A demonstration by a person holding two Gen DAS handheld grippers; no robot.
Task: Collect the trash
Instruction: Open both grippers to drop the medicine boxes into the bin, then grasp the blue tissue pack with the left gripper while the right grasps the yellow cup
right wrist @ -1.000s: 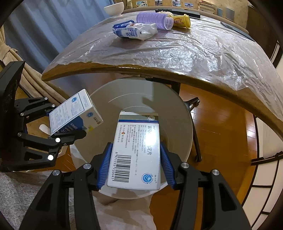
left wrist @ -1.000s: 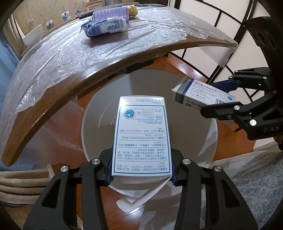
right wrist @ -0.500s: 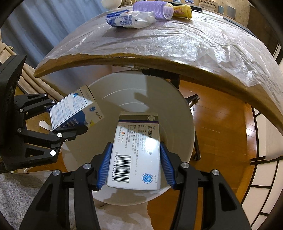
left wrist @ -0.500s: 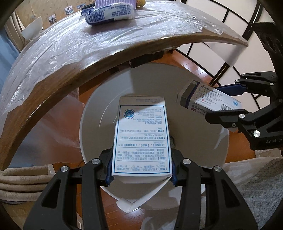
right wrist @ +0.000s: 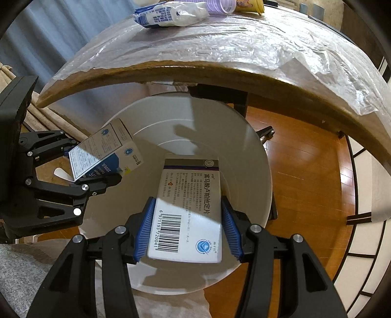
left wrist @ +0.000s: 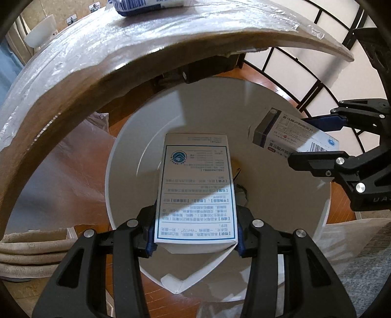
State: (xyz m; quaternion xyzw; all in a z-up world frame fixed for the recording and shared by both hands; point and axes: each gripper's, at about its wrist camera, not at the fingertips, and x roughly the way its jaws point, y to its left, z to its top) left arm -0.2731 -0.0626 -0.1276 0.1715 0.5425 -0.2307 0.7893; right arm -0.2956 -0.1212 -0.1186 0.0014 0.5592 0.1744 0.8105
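Note:
My left gripper [left wrist: 195,242] is shut on a white carton with blue-framed print [left wrist: 195,186], whose end flap hangs open. It hangs over the mouth of a white round bin [left wrist: 281,203]. My right gripper [right wrist: 185,232] is shut on a white medicine box with a purple stripe and barcode [right wrist: 190,195], also over the bin [right wrist: 244,151]. Each wrist view shows the other gripper: the right gripper [left wrist: 300,140] with its striped box [left wrist: 281,137], and the left gripper [right wrist: 95,161] with its blue-and-white carton [right wrist: 105,149].
A wooden table under plastic film [right wrist: 244,61] overhangs the bin's far side. On it lie a crumpled blue-white packet [right wrist: 168,17], a purple cup [right wrist: 220,3] and a yellow cup [right wrist: 251,5]. Wood floor [right wrist: 305,171] surrounds the bin. Beige fabric [left wrist: 29,252] lies to the left.
Both grippers have sunk toward the bin with their boxes still held. The table edge now sits higher in both views and the bin looks larger.

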